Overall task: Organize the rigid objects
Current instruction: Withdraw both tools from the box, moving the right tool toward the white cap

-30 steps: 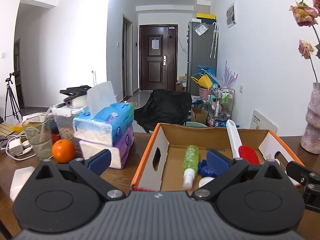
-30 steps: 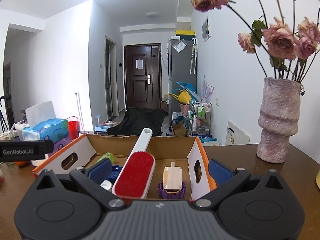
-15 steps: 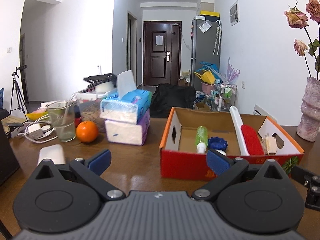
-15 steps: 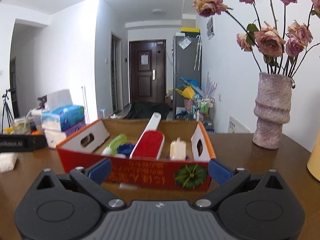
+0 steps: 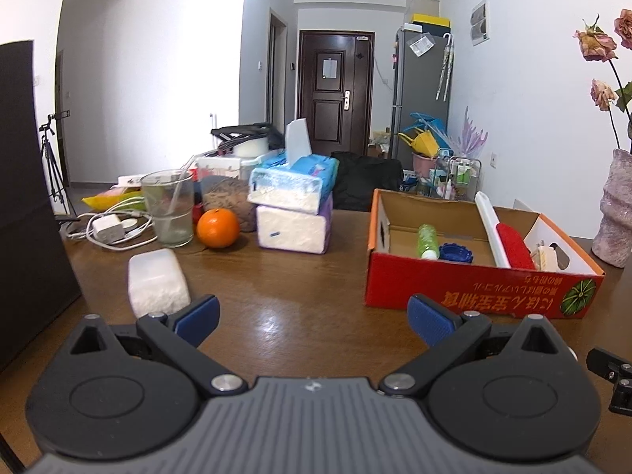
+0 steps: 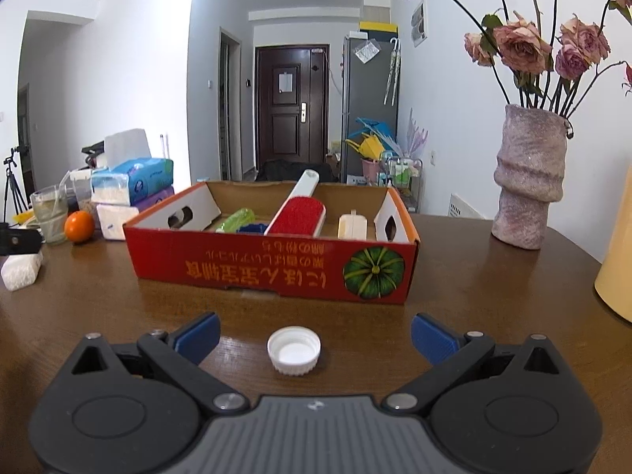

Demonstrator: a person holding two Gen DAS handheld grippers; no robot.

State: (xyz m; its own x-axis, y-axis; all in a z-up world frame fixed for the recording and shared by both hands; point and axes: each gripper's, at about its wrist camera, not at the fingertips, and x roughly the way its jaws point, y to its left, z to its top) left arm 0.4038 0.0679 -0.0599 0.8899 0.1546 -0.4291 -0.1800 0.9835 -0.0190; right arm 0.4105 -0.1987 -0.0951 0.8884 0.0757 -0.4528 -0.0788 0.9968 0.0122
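Both grippers gape wide w/ nothing held: the right gripper [image 6: 314, 333] hangs low over the table [image 6: 474, 296] w/ a white cap [image 6: 294, 350] lying between its fingers, just short of the red box [image 6: 272, 264], while the left gripper [image 5: 314, 318] hovers over bare wood.

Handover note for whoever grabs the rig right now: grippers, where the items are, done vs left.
Left gripper: open, empty, hovering over bare table.
Right gripper: open, empty, fingers either side of the white bottle cap, not closed on it.
Red cardboard box already holds the green spray bottle, blue cap, red lint brush and a cream item.
Left: the white cap, lying on the table in front of the box, probably goes in next. The white block near the left gripper may follow; unclear.
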